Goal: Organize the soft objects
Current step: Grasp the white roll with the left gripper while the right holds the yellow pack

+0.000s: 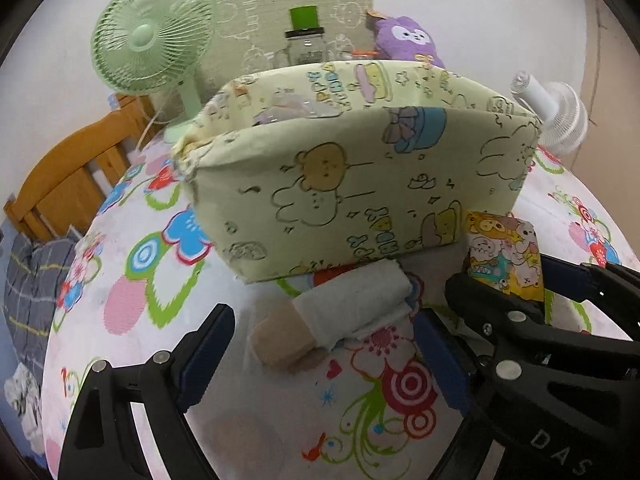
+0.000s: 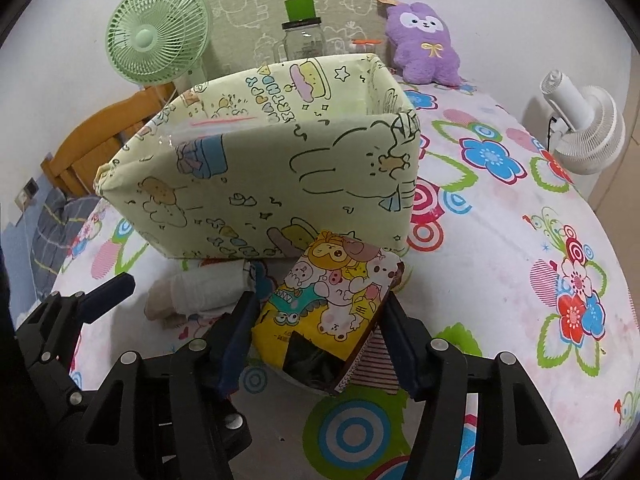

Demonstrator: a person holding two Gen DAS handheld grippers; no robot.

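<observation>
A pale green fabric storage box [image 1: 360,176] with cartoon prints stands on the flowered bedsheet; it also shows in the right wrist view [image 2: 256,176]. A rolled white-and-beige soft item [image 1: 340,312] lies in front of it, between the fingers of my open left gripper [image 1: 320,352]; it also shows in the right wrist view [image 2: 200,292]. My right gripper [image 2: 320,332] is shut on a yellow cartoon-print pouch [image 2: 328,300], just in front of the box. The pouch [image 1: 504,256] and the right gripper [image 1: 520,312] also show in the left wrist view.
A green fan [image 2: 158,38], a glass jar with green lid [image 2: 302,36] and a purple plush toy [image 2: 424,40] stand behind the box. A white fan [image 2: 580,128] is at the right edge. A wooden bed frame [image 1: 72,176] is on the left.
</observation>
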